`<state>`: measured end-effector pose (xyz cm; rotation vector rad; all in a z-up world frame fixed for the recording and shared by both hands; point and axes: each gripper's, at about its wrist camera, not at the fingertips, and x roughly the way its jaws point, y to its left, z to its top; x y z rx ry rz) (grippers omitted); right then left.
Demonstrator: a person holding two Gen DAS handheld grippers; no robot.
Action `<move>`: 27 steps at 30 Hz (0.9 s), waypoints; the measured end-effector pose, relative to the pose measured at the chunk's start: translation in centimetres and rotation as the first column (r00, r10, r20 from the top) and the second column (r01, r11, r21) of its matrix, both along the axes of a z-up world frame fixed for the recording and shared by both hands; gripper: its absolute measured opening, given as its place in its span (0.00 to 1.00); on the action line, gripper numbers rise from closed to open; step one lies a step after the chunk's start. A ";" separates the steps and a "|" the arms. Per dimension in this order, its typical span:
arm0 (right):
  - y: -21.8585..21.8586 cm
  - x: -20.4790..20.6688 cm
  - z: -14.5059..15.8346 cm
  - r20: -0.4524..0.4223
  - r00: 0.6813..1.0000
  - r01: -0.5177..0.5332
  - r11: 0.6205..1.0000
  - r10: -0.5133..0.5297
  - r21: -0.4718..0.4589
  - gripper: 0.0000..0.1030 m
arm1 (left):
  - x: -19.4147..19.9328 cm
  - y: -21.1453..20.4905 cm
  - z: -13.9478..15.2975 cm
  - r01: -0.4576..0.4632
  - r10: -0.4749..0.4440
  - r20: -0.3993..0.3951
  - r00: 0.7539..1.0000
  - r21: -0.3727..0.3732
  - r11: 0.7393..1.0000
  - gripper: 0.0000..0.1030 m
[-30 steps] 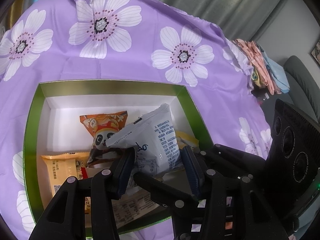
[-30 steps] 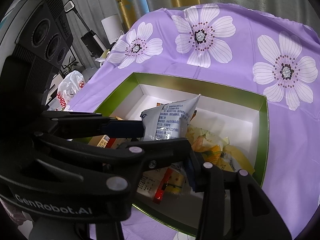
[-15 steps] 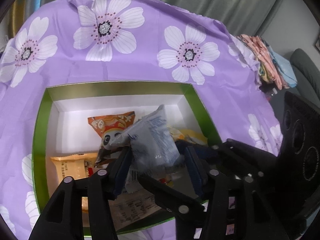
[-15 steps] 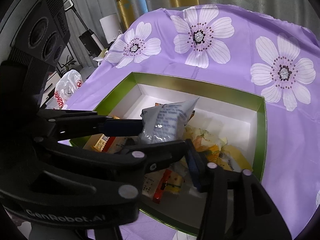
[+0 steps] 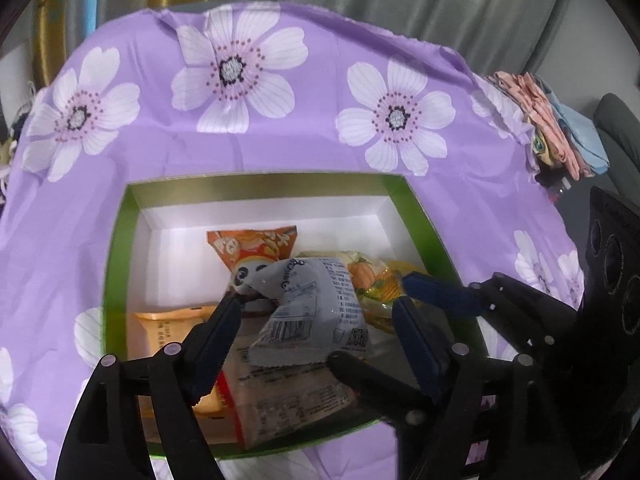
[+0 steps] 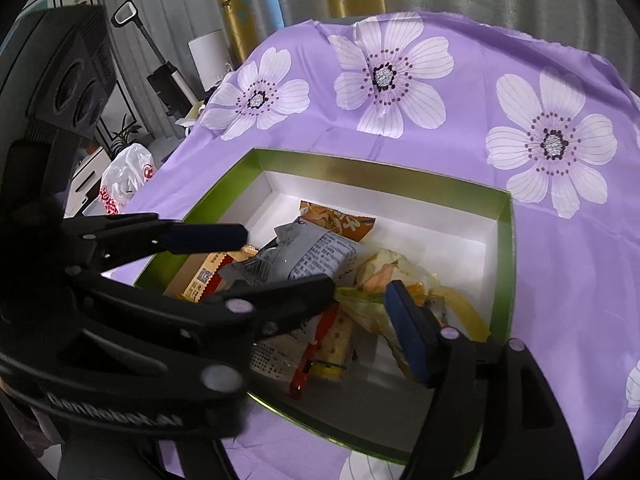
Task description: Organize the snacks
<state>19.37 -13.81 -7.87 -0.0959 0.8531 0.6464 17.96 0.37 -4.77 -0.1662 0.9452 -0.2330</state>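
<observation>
A green box with a white inside [image 5: 120,248] [image 6: 505,240] sits on the purple flowered cloth and holds several snack packets. A grey packet [image 5: 312,312] [image 6: 312,256] lies loose on top of the pile, beside an orange panda packet [image 5: 252,244] and a yellow-green packet [image 6: 392,280]. My left gripper [image 5: 316,324] is open, its fingers either side of the grey packet and apart from it. My right gripper [image 6: 360,292] is open over the box, not holding anything. Each gripper also shows in the other's view.
Purple flowered cloth [image 5: 280,132] covers the table around the box. Folded pink and blue cloths [image 5: 556,128] lie at the far right edge. A white plastic bag [image 6: 124,184] and furniture stand off the table to the left.
My left gripper opened and let go of the grey packet, which dropped flat onto the pile in the box. Both grippers pulled back a little from the box.
</observation>
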 end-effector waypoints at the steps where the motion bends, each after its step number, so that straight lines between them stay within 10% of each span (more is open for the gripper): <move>1: -0.3 -0.1 0.2 0.003 1.000 0.005 1.000 -0.005 0.004 0.74 | -0.2 0.1 0.2 -0.003 0.003 0.006 1.000 0.006 1.000 0.76; 16: -2.2 -4.8 5.2 0.124 0.989 0.089 0.996 -0.085 -0.024 1.00 | -5.2 0.2 6.0 -0.051 0.037 0.145 0.989 0.098 0.994 0.93; 27: -2.7 -9.4 10.4 0.260 0.959 0.142 0.985 -0.114 -0.094 1.00 | -9.8 0.2 11.0 -0.129 0.098 0.223 0.970 0.125 0.984 0.99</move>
